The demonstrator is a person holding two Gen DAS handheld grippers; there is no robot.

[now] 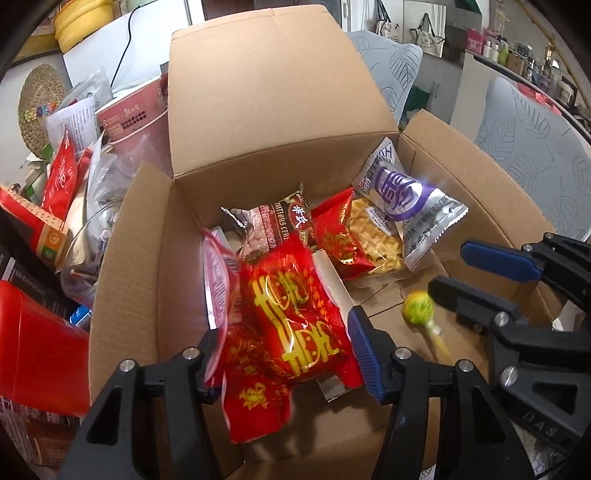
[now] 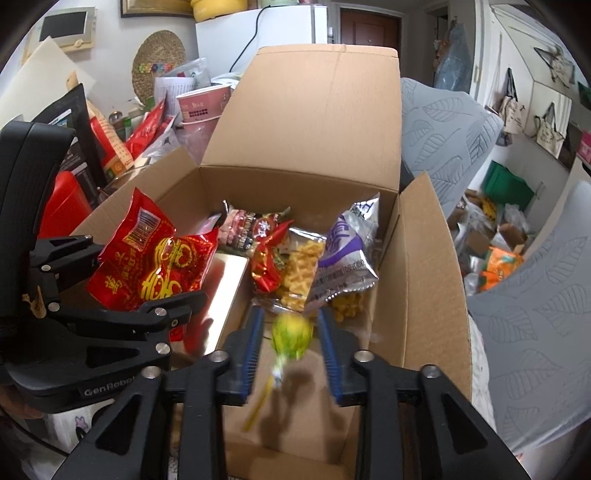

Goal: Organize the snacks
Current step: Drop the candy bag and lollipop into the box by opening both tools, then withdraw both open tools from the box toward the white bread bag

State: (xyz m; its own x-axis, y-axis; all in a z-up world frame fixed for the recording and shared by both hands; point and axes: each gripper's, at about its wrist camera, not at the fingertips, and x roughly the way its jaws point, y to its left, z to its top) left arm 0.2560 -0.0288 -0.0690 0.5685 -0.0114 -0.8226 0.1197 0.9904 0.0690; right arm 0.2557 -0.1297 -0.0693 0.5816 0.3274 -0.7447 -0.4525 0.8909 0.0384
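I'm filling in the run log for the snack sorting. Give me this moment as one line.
left gripper: red snack packet between pads | right gripper: open, lollipop loose, blurred | both over cardboard box

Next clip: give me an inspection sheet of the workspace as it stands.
Surface: open cardboard box, part of its floor bare.
Job's things: red packet between the left tongs; lollipop, blurred, between the right tongs; silver-purple packet, yellow crisps bag and cereal packet lie in the box.
Clutter: pink cups and red pouches piled left of the box.
Grippers: left tongs around the red packet, grip unclear; right tongs open, pads clear of the lollipop.
Cables: black cable against the white fridge.
Surroundings: grey leaf-pattern cushions, straw mat on the wall.
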